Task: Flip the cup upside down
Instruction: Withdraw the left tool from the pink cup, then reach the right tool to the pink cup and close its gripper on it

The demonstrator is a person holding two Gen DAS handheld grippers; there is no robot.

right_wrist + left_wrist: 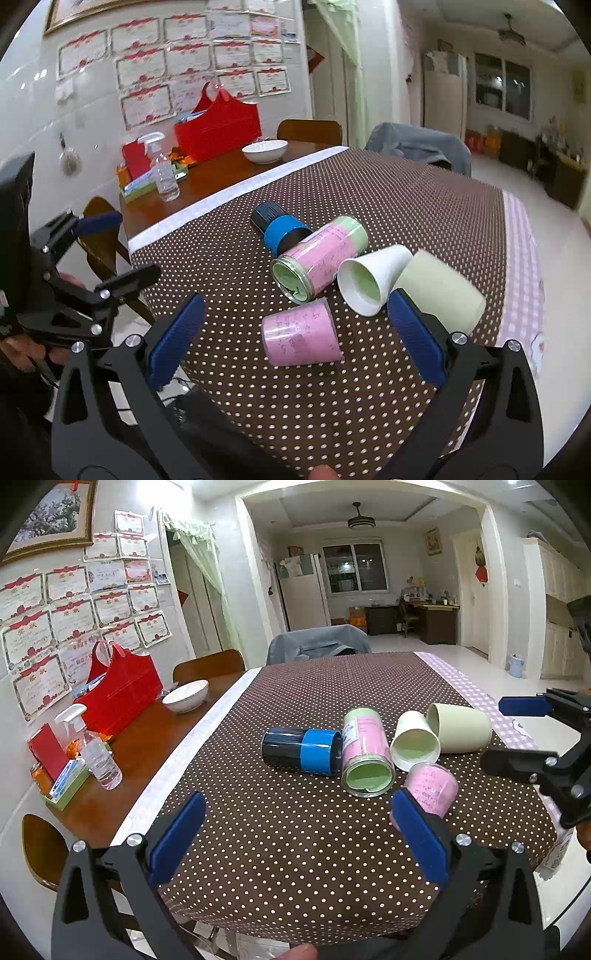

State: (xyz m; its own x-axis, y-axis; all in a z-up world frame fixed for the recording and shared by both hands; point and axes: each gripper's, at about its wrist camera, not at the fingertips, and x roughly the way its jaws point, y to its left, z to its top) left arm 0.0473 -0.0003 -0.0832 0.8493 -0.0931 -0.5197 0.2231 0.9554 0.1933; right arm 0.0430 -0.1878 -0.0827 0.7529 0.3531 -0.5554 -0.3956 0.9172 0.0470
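Several cups lie on their sides on a brown polka-dot tablecloth [295, 842]: a dark cup with a blue band [301, 750] [282, 230], a pink and green glass cup [364, 751] [319, 256], a white paper cup [415, 746] [369, 278], a pale green cup [460, 728] [441, 293] and a small pink cup [432, 788] [301, 332]. My left gripper [299, 838] is open and empty, near the table's front edge, its right finger against the small pink cup. My right gripper [297, 343] is open around the small pink cup without touching it.
A wooden table on the left carries a red bag [122, 694], a white bowl [185, 696], a spray bottle [96, 749] and a tissue box [66, 779]. Chairs stand at the far side [317, 644]. The cloth's pink checked edge [517, 731] runs along the right.
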